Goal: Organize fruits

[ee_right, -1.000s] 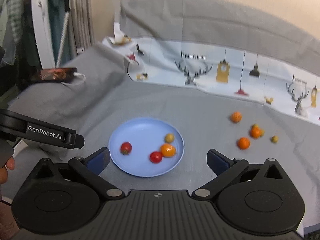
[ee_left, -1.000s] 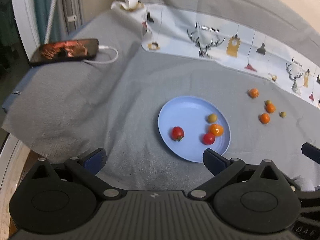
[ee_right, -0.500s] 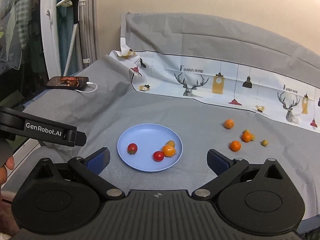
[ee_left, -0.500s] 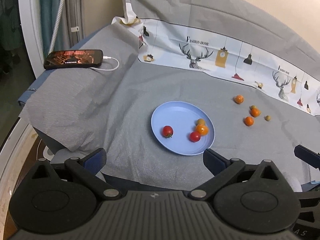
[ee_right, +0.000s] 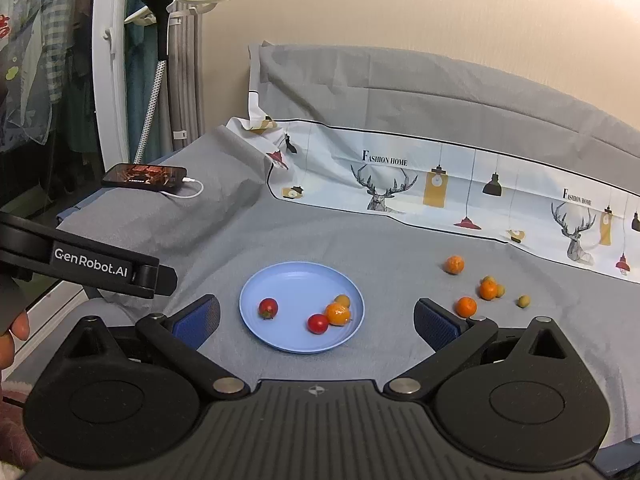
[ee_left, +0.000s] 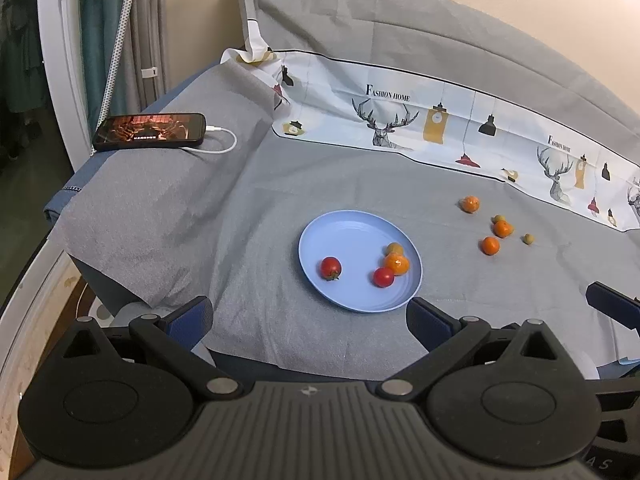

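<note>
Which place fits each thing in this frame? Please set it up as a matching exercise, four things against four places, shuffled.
Things:
1. round light blue plastic plate
2. black smartphone with a lit screen
3. lone small olive-green fruit
4. two red cherry tomatoes

Places:
A. on the raised fold of grey cloth at the far left, with a white cable plugged in
B. on the blue plate
C. on the grey cloth in the middle, between the open jaws
D. on the grey cloth to the right of the plate, at the right end of the loose fruits

Pairs: 1-C, 2-A, 3-D, 4-B
</note>
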Tool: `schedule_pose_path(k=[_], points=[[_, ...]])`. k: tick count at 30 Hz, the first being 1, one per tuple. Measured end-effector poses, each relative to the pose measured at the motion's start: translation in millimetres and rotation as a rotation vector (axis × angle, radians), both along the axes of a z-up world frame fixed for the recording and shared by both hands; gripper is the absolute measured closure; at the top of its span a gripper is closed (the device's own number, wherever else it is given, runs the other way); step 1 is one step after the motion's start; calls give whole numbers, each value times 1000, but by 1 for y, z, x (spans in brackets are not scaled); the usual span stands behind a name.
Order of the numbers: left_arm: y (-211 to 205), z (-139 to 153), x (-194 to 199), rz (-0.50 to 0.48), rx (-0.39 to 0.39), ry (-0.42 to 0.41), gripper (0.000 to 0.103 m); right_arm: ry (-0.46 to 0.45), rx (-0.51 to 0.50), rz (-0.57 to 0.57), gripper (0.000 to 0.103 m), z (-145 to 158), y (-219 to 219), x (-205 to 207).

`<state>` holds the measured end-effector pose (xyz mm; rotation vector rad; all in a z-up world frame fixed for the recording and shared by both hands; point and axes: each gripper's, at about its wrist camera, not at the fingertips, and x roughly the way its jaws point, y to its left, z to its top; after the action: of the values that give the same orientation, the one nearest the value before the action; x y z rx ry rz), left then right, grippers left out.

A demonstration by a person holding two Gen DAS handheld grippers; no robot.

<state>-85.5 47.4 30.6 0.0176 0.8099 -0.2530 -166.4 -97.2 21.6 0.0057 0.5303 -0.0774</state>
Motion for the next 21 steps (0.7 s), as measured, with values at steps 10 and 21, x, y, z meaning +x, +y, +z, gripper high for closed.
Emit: schedule_pose_path(k=[10, 21], points=[[0, -2, 2, -3, 6, 4, 0, 14, 2, -1, 1, -1, 2, 4], [1, -4, 5, -3, 9, 11, 0, 29, 5, 0, 1, -5, 4, 8]])
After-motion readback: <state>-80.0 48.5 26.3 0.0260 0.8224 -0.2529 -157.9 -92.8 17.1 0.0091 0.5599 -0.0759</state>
